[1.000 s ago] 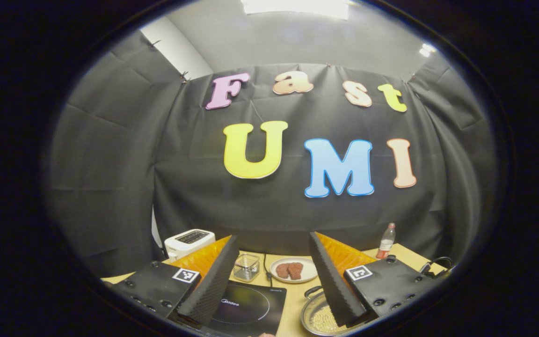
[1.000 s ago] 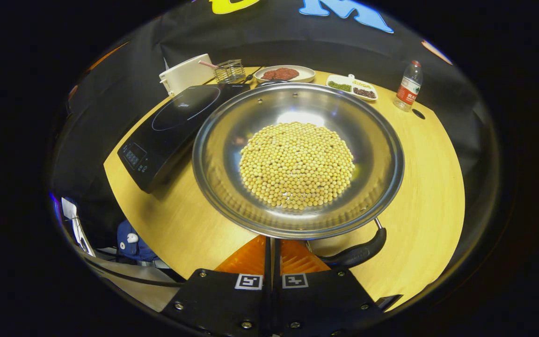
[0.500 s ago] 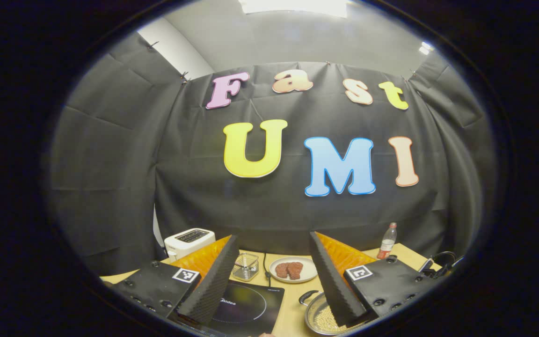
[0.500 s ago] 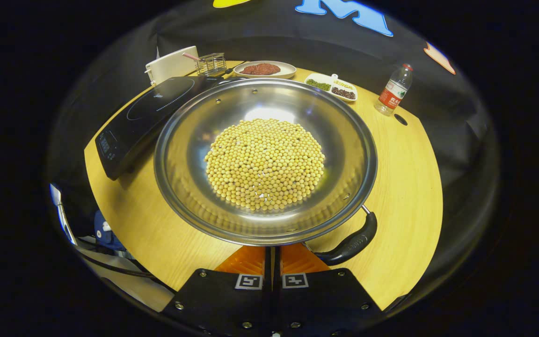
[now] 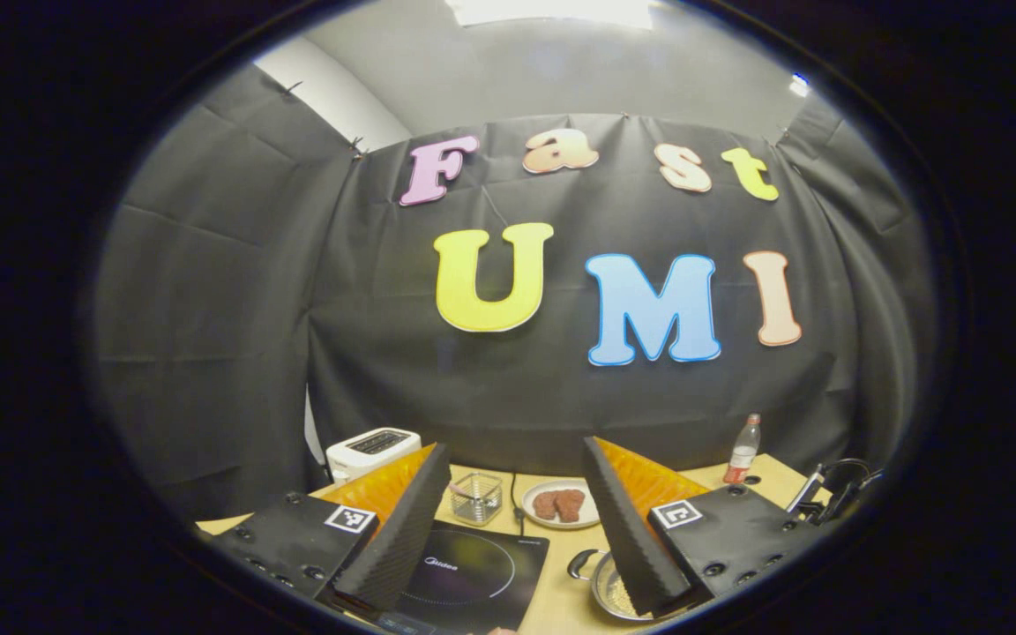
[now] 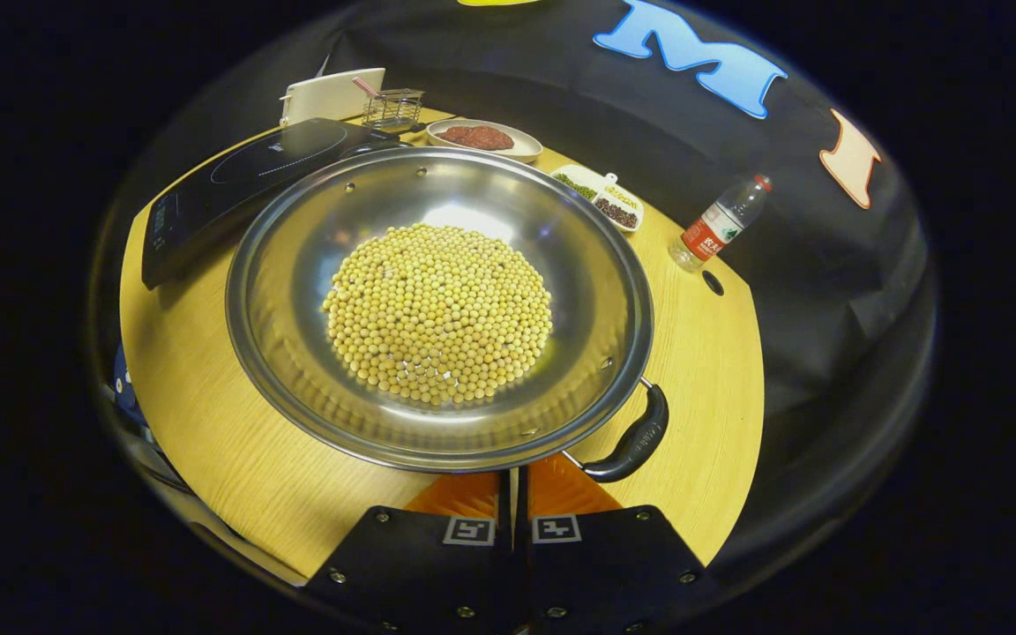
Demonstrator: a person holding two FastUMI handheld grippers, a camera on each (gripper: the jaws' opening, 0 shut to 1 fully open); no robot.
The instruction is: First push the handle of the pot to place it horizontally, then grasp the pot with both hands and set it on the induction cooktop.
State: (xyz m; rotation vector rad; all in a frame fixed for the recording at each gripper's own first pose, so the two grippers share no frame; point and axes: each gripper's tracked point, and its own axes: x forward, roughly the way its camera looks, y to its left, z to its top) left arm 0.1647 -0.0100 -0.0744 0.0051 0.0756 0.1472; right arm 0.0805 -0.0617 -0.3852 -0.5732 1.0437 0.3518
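Observation:
A wide steel pot heaped with soybeans rests on the wooden table. Its near black handle points toward the lower right. My right gripper is shut with nothing between its fingers, its tips tucked under the pot's near rim just left of that handle. The black induction cooktop lies to the pot's far left. My left gripper is open and held high above the cooktop, with the pot and its other handle beside the right finger.
At the back stand a white toaster, a wire basket, a plate of meat and a divided dish. A water bottle stands at the right near a cable hole. The table's front edge is close.
The pot has turned: its near handle swung from beside my right fingers out to the right. The right view shifted rightward. My left gripper drifted slightly and stayed open.

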